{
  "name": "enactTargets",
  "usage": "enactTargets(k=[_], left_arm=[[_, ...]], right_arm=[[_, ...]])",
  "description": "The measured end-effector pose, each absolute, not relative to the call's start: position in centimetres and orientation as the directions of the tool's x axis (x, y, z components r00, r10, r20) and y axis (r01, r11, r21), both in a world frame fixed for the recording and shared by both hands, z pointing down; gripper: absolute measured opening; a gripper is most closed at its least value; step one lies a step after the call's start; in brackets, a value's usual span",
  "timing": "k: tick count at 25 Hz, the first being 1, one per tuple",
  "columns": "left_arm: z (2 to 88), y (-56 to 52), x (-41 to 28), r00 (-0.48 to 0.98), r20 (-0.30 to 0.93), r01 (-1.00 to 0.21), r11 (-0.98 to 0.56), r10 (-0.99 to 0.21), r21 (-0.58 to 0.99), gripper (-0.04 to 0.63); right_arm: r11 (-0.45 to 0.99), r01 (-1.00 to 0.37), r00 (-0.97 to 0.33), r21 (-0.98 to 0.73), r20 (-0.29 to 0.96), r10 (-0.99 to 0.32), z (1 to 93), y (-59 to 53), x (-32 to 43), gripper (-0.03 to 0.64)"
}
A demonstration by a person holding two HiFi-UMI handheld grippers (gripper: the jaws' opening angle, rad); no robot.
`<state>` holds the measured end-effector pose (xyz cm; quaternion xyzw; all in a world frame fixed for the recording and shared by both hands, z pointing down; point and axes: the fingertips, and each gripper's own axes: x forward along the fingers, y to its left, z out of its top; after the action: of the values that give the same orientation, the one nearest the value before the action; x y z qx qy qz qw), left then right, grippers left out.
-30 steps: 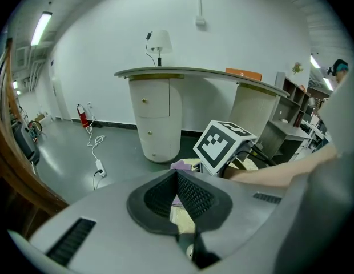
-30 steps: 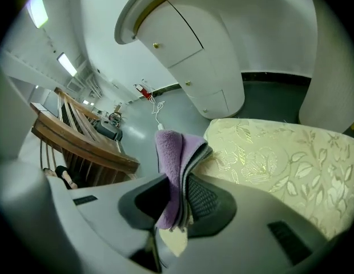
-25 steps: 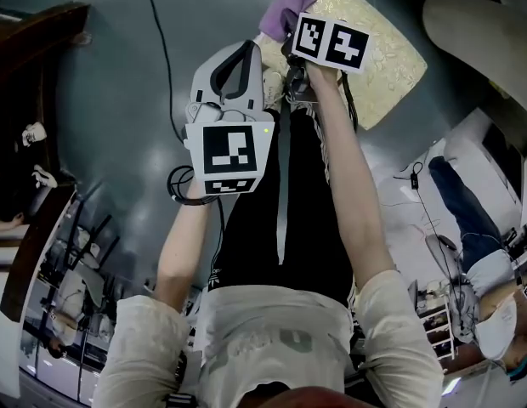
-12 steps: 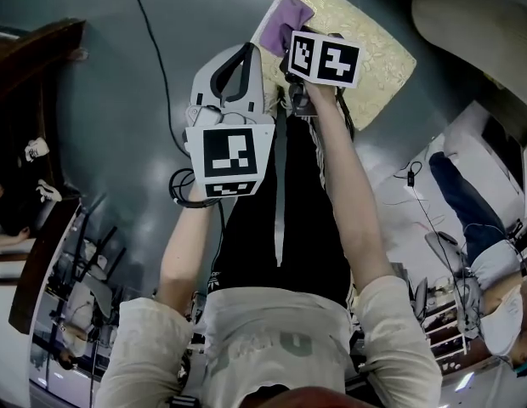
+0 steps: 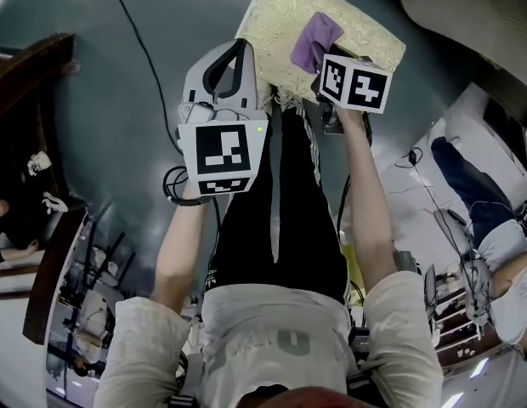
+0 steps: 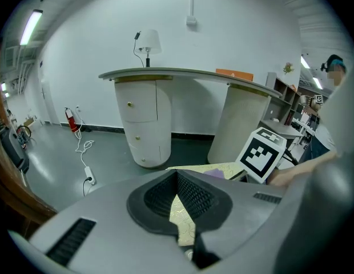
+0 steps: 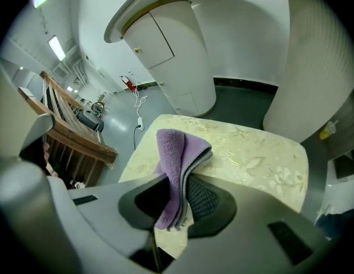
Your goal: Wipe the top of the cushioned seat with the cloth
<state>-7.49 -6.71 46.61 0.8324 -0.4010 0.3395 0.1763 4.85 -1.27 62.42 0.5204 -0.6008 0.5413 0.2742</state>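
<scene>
The purple cloth (image 7: pixel 178 156) is held folded and pinched between the jaws of the right gripper (image 7: pixel 177 203), over the near right part of the pale patterned cushioned seat (image 7: pixel 254 156). Much of the fold stands up past the jaws. Whether its lower edge is pressed onto the seat cannot be told. The main risk is judged to lie there: if the gripper is lowered at this angle, the seat may be rubbed by the hard jaws instead of the cloth, and the woven cover could be snagged. The cloth could also be dragged out of the pinch if it is pushed hard across the textured cover. The left gripper (image 6: pixel 178 203) is held off the seat's near edge with only a narrow slit between its jaws and nothing in them. The seat is therefore not steadied and might be shifted by a firm stroke. The far corners could be left unwiped.
</scene>
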Motion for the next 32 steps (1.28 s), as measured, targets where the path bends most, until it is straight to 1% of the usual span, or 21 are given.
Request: enactTargets(k=[4, 9, 13, 16, 23, 26, 32], left_arm=[[46.9, -7.1, -7.5, 0.449, 0.709, -0.779, -0.627, -0.543, 0.013, 0.006], [46.5, -7.3, -7.7, 0.448, 0.709, -0.774, -0.633, -0.544, 0.003, 0.006], [46.6, -7.1, -7.6, 0.448, 0.711, -0.773, -0.634, -0.541, 0.005, 0.006], [46.7, -7.0, -7.2, 0.454, 0.712, -0.769, -0.639, -0.535, 0.010, 0.006], [47.0, -6.8, -6.7, 0.457, 0.717, -0.761, -0.648, -0.526, 0.010, 0.006], [47.3, -6.8, -6.5, 0.458, 0.719, -0.758, -0.652, -0.522, 0.009, 0.006], [47.3, -6.7, -5.9, 0.465, 0.717, -0.754, -0.657, -0.519, 0.013, 0.006]], right_arm=[[-0.164, -0.931, -0.265, -0.326, 0.912, -0.312, 62.8, 1.2, 8.3, 0.087], [-0.176, -0.954, -0.187, -0.241, 0.943, -0.276, 62.5, 4.2, 12.5, 0.087], [-0.242, -0.949, -0.140, -0.201, 0.959, -0.246, 62.4, 6.7, 15.9, 0.087], [-0.266, -0.951, -0.100, -0.161, 0.968, -0.229, 62.3, 8.1, 18.1, 0.087], [-0.260, -0.961, -0.042, -0.092, 0.981, -0.190, 62.4, 9.6, 20.1, 0.087], [-0.282, -0.957, -0.016, -0.065, 0.985, -0.173, 62.7, 10.1, 20.7, 0.086], [-0.295, -0.955, 0.021, -0.029, 0.986, -0.167, 62.7, 10.1, 20.8, 0.086]])
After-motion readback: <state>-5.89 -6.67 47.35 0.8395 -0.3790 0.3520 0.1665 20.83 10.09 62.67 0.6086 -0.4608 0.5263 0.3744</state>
